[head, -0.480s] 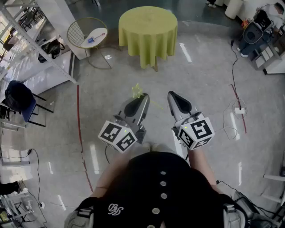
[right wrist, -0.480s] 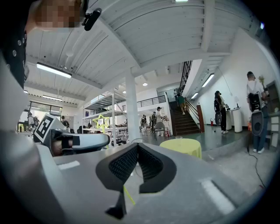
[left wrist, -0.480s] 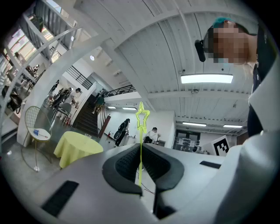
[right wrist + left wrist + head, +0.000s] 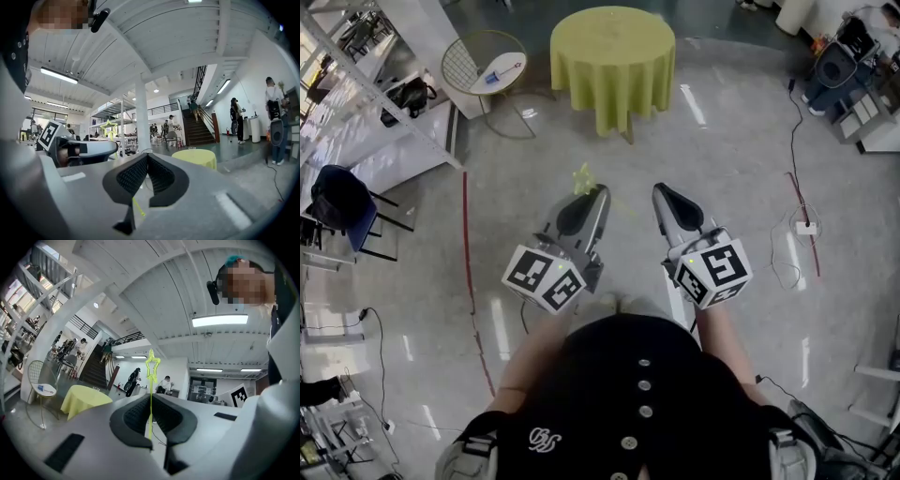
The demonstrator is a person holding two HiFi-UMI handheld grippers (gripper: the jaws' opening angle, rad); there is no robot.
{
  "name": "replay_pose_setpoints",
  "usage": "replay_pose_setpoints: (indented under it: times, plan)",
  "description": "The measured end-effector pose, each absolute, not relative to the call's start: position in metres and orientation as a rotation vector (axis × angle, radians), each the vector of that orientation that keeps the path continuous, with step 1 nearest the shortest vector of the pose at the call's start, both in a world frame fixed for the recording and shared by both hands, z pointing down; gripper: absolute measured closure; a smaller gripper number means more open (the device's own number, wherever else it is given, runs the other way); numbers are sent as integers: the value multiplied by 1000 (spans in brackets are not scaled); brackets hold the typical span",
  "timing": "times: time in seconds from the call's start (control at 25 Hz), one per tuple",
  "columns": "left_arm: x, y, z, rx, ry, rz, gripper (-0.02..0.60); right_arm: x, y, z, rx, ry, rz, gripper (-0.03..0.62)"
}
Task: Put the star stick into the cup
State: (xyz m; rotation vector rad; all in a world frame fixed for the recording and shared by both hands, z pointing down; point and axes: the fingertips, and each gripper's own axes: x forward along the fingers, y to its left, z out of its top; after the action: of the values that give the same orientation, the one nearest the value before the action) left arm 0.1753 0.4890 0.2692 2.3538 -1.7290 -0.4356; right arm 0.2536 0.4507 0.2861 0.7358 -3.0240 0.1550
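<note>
The left gripper [image 4: 151, 414] has its jaws pressed together on the thin stem of the star stick [image 4: 152, 367]. The stick rises upright from between the dark ribbed pads, with the yellow-green star outline clear above the tips. In the head view the same left gripper [image 4: 596, 194] points away from the person [image 4: 628, 403], and the star stick [image 4: 583, 178] pokes out just past its tip.

The right gripper [image 4: 147, 161] is closed as well, pads meeting at the front with nothing caught between them. It is held just beside the left one (the two run nearly parallel), as the head view shows for the right gripper [image 4: 663, 193]. From the right gripper view the star [image 4: 108, 125] shows above the left gripper's body.

Both grippers hang over the glossy grey floor [image 4: 722, 169]. Well ahead of them stands a round worktop [image 4: 612, 56] draped in a yellow-green cloth. Something small and pale sits on its top in the right gripper view, too small to tell what it is. A small round side table [image 4: 497, 75] stands to its left.
</note>
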Motion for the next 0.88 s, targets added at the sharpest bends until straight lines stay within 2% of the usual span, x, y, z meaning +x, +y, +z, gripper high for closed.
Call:
replay_pose_setpoints:
  times: [0.88]
  plan:
    - [216, 476, 292, 2304, -1676, -456, 563, 279, 446, 313, 708, -2995, 301, 591]
